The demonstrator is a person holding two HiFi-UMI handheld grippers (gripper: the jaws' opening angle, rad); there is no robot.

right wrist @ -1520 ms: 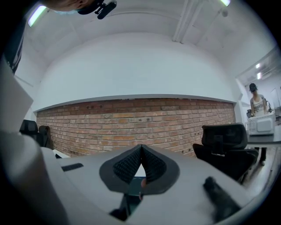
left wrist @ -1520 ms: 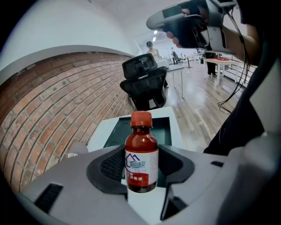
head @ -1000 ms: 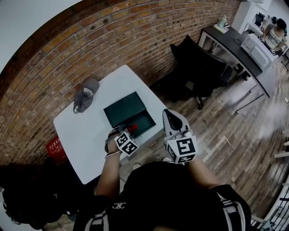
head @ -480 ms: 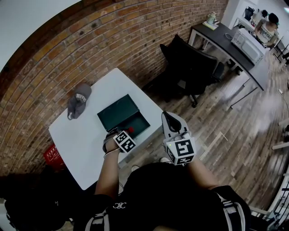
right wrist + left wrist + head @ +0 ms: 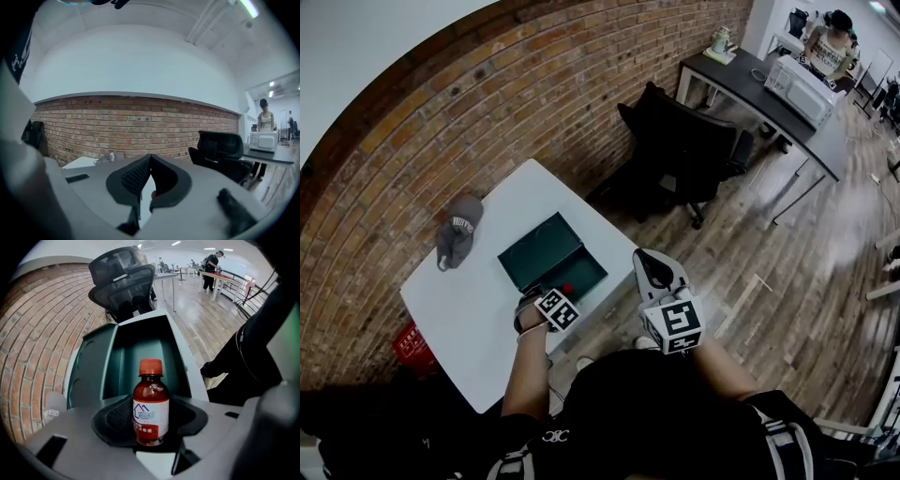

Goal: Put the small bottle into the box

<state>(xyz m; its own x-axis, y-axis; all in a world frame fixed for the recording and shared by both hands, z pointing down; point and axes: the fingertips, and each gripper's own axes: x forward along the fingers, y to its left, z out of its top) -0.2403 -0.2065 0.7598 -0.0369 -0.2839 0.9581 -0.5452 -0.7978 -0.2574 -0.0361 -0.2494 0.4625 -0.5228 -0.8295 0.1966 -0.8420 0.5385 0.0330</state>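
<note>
- Left gripper [image 5: 556, 299]: fingers [image 5: 114, 421] pinching the bottle [image 5: 151, 405] by its body.
- Bottle hangs just over the open green box [image 5: 140, 341]; can't tell if it touches the bottom.
- Box sits on the white table [image 5: 473, 305], hat [image 5: 457, 231] nearby.
- Right gripper [image 5: 149, 160]: fingers [image 5: 133, 176] pressed together, empty, off the table edge.

**A:** What is the bottle made of?

**B:** On my feed the small bottle [image 5: 150, 394] is glossy, clear brown, though I can't tell glass from plastic. It has a matt screw top [image 5: 151, 366] and a paper label [image 5: 151, 417].

**A:** And the box?

**B:** The box [image 5: 140, 345] is smooth, dull green and hard-walled. My left gripper [image 5: 150, 408] is matt grey plastic with dimpled black pads [image 5: 115, 418].

**A:** Around them?

**B:** I see a smooth white table [image 5: 487, 300], a rough brick wall [image 5: 487, 122], a grey cloth baseball cap [image 5: 457, 228] and a wood floor [image 5: 769, 253] with a soft sheen.
</note>
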